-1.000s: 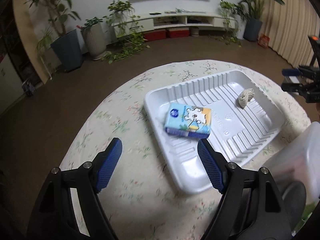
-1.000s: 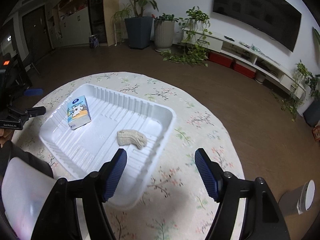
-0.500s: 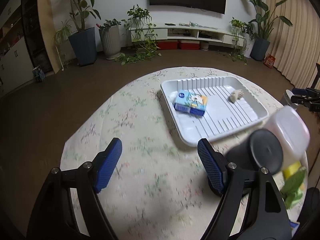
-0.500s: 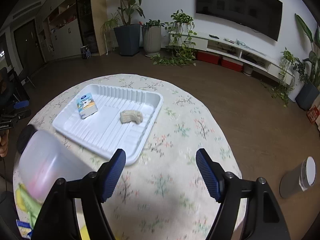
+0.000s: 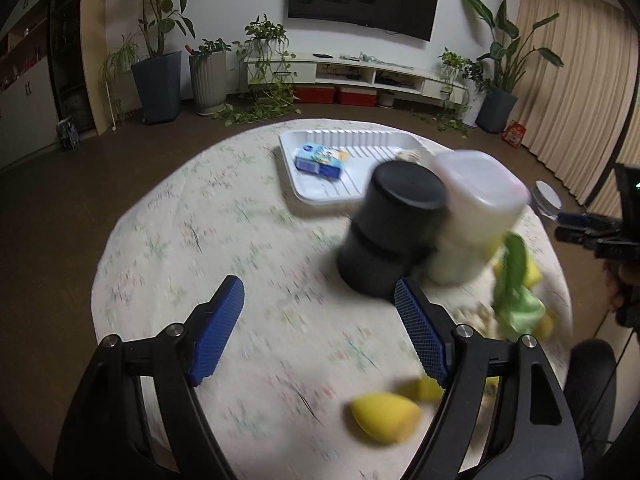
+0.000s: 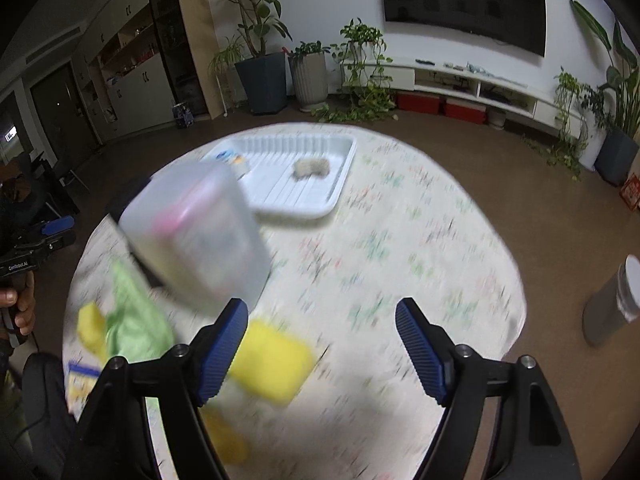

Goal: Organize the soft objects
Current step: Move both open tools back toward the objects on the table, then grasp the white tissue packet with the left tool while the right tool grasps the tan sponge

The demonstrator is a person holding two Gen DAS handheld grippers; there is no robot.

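Both views are blurred by motion. My left gripper hangs open and empty over the flowered tablecloth, with a yellow sponge below its right finger. My right gripper is opening, with nothing between its jaws; a yellow sponge lies by its left finger. A green cloth and more yellow pieces lie at the table's near left. The white tray at the far side holds a blue tissue pack and a beige knitted piece.
A black container and a translucent lidded tub stand between the tray and the soft things. A grey cylinder stands on the floor at the right. The round table's edge drops off to brown floor.
Both grippers have pulled back from the tray toward the table's near side. The tray now looks small and far, and the containers, green cloth and yellow sponges have come into view.
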